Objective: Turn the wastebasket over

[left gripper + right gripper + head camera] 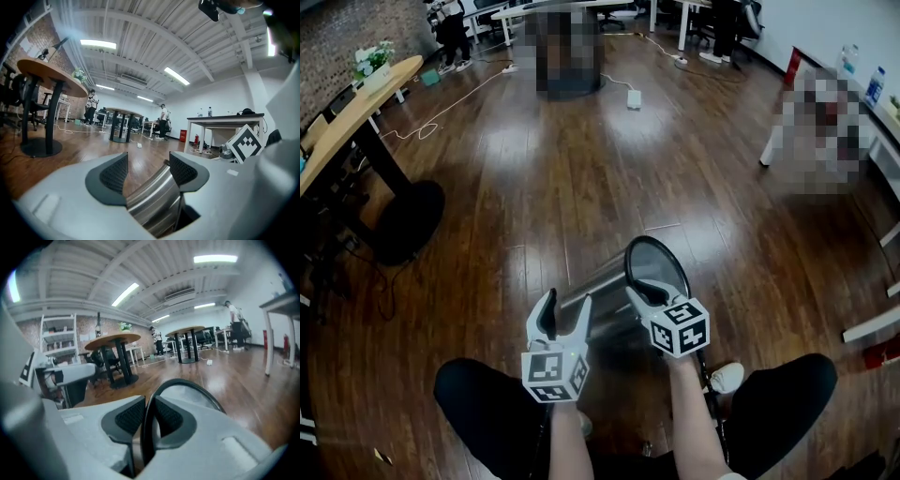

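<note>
Wastebasket [602, 292] lay tipped on its side on the wood floor [581, 159], just ahead of the person's knees, open mouth pointing away and up.

Right gripper [644, 291]: jaws nearly together, clamped on the thin black rim [180, 380] at the mouth, the rim's edge running between the pads.

Left gripper [567, 302]: jaws spread wide around the steel body near the base end. They seemed to press on it, but contact at one pad was not clear in the left gripper view.

Handling, judged:
- Brushed steel wall, stiff, won't deform under a pinch.
- Smooth and curved, so likely slippery for the wide grip on the body.
- Probably light, since it looked empty.
- The rim is the better hold: thin enough for a tight pinch, and it gives leverage to swing the mouth around.
- The body grip works mainly as a pivot or steadier.
- Risk: the base rolling or sliding on the glossy floor.
</note>
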Demonstrator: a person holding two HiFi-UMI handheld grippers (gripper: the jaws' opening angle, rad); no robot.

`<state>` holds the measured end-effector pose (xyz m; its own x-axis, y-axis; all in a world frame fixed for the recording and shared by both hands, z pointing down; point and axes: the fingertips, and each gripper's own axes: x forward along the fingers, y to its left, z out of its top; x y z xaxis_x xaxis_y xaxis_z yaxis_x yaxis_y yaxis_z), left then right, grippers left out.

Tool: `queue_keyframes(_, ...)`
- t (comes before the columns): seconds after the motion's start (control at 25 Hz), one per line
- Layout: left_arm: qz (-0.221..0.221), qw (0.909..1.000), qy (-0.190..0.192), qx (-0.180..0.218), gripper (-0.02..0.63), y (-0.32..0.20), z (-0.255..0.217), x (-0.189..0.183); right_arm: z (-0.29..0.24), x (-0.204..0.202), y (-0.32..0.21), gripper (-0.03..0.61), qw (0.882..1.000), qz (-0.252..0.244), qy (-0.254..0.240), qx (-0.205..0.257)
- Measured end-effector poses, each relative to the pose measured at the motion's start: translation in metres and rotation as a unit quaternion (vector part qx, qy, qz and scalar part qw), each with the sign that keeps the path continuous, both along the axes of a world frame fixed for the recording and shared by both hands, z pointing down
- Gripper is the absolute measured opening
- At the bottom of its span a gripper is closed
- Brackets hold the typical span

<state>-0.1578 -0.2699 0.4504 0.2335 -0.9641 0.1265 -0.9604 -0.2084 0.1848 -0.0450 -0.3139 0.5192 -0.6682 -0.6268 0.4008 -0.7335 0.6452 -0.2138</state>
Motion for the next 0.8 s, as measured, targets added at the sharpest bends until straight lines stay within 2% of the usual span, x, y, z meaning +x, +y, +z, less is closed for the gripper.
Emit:
queue_keyframes(0.12,0.002,1.0,-0.002,-0.004,0.293,0.0,0.002,0.003,0.01,0.027,0.001,0.055,0.995,0.029,-0.087,-0.032)
queue_keyframes(0.2,0.005,1.0,-0.004,-0.006,0.293,0.0,0.004,0.004,0.028,0.048,0.002,0.054,0.989,0.057,-0.123,-0.053)
queue_keyframes(0.4,0.008,0.9998,-0.01,-0.016,0.293,0.0,0.014,0.009,0.096,0.105,0.007,0.051,0.982,0.131,-0.083,-0.104)
queue_keyframes(0.48,0.009,0.9997,-0.012,-0.02,0.293,0.0,0.017,0.011,0.117,0.121,0.01,0.055,0.977,0.157,-0.085,-0.12)
queue_keyframes(0.56,0.008,0.9996,-0.014,-0.023,0.293,-0.001,0.018,0.01,0.122,0.126,0.011,0.055,0.974,0.166,-0.104,-0.117)
queue_keyframes(0.68,0.007,0.9995,-0.017,-0.027,0.293,0.0,0.02,0.009,0.122,0.124,0.008,0.057,0.976,0.168,-0.092,-0.104)
queue_keyframes(0.8,0.007,0.9993,-0.021,-0.031,0.293,0.001,0.023,0.009,0.123,0.125,0.009,0.058,0.975,0.171,-0.093,-0.112)
